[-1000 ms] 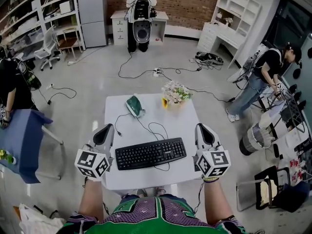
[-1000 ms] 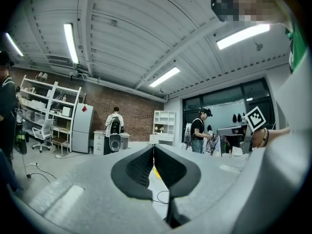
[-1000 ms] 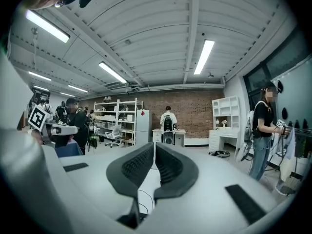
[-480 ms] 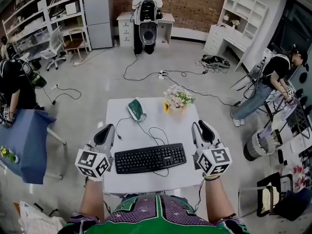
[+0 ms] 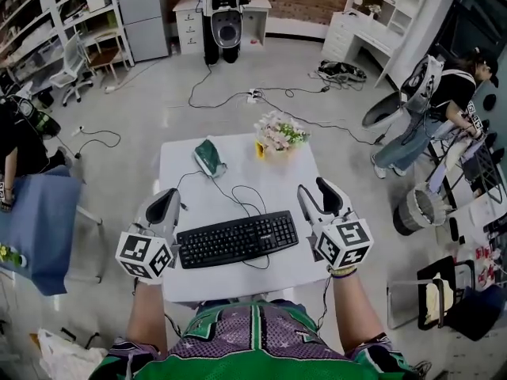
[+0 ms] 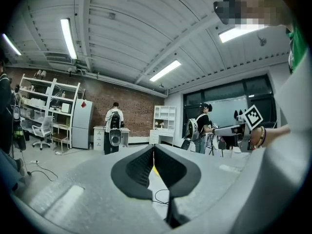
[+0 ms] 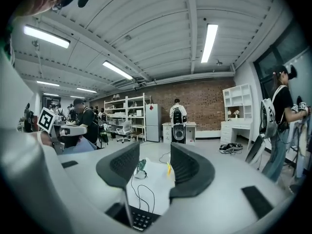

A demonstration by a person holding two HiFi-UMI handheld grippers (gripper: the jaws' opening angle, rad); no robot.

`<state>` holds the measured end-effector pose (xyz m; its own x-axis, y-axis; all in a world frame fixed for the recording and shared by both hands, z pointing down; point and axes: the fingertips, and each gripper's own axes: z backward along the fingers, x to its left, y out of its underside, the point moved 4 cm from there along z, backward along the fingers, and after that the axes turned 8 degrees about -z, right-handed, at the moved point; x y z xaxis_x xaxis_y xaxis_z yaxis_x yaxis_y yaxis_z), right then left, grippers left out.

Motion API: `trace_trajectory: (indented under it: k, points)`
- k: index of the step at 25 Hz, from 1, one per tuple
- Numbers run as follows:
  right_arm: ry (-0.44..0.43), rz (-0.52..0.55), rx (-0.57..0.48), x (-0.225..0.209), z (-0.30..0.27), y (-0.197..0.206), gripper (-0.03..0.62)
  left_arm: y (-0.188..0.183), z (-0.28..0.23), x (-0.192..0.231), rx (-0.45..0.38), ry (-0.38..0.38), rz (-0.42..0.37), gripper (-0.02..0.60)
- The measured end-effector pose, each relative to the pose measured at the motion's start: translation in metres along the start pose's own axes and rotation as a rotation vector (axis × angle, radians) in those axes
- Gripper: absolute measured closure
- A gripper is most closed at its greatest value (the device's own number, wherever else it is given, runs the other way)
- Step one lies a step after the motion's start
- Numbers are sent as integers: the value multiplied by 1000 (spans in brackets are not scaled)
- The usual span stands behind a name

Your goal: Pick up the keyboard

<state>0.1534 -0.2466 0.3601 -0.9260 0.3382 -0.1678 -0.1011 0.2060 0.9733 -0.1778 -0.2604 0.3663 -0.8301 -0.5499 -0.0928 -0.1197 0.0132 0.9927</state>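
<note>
The black keyboard (image 5: pixel 238 240) lies flat on the white table (image 5: pixel 293 172), along the edge at the table's 6 o'clock, nearest the person. Its thin cable (image 5: pixel 240 199) loops across the tabletop toward 12 o'clock.

The left gripper (image 5: pixel 168 206) sits just beside the keyboard's end at 9 o'clock. In the left gripper view its jaws are pressed together with nothing between them (image 6: pixel 154 155).

The right gripper (image 5: pixel 316 194) sits just beside the keyboard's other end, at 3 o'clock. Its jaws have just been opening and now stand wide apart. In the right gripper view (image 7: pixel 155 165) only bare tabletop and cable show in the gap. A corner of the keyboard (image 7: pixel 138 220) peeks in low at 6 o'clock, and neither pad touches it.

Farther back on the table, a green object (image 5: pixel 209 157) rests at the keyboard's 11 o'clock. A small bunch of flowers in a yellow pot (image 5: pixel 277 133) stands at its 1 o'clock.
</note>
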Motion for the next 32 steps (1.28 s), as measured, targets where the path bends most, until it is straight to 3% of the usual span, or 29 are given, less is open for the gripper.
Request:
trace_trajectory:
  k: [6, 18, 32]
  points:
    - [14, -66, 86, -12, -7, 35, 410, 28, -5, -5, 73, 18, -34, 563]
    - [72, -145, 337, -42, -21, 152, 411, 117, -8, 4, 228, -5, -15, 563]
    - [103, -235, 550, -76, -35, 256, 411, 206, 0, 6, 396, -60, 133, 563]
